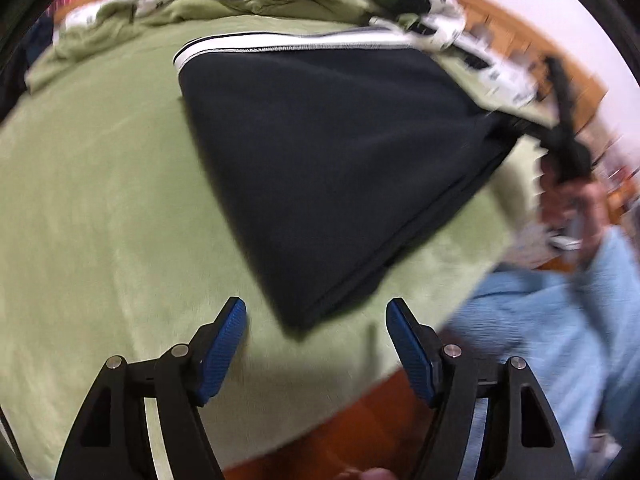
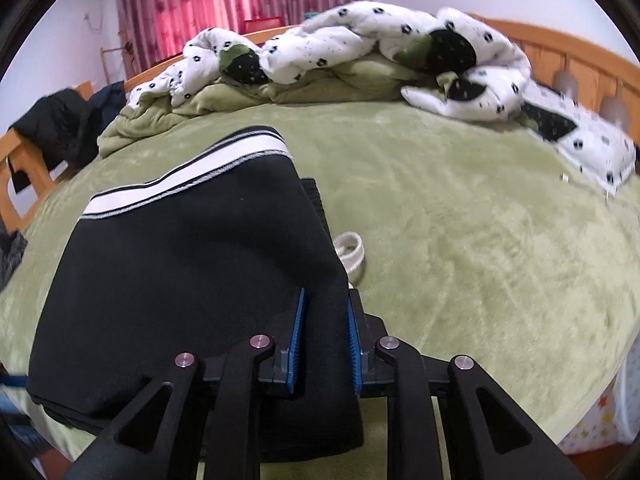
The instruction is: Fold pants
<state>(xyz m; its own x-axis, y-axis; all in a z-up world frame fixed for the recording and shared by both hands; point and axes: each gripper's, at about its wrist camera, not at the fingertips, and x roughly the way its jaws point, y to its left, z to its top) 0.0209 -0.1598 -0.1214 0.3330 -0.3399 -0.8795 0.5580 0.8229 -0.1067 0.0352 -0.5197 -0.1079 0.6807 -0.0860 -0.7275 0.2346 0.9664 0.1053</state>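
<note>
Green bedspread (image 2: 460,240) lies open; the rumpled quilt (image 2: 360,44) blocks its far edge.

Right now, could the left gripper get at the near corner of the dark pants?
Probably yes. The left gripper is open with nothing between its fingers, and the corner of the pants lies just ahead on the green blanket. The right gripper grips the far side.

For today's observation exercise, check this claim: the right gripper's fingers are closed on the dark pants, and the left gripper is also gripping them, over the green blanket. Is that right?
Not quite. The right gripper does clamp the dark pants, but the left gripper is open and empty above the green blanket, as the left wrist view shows.
</note>
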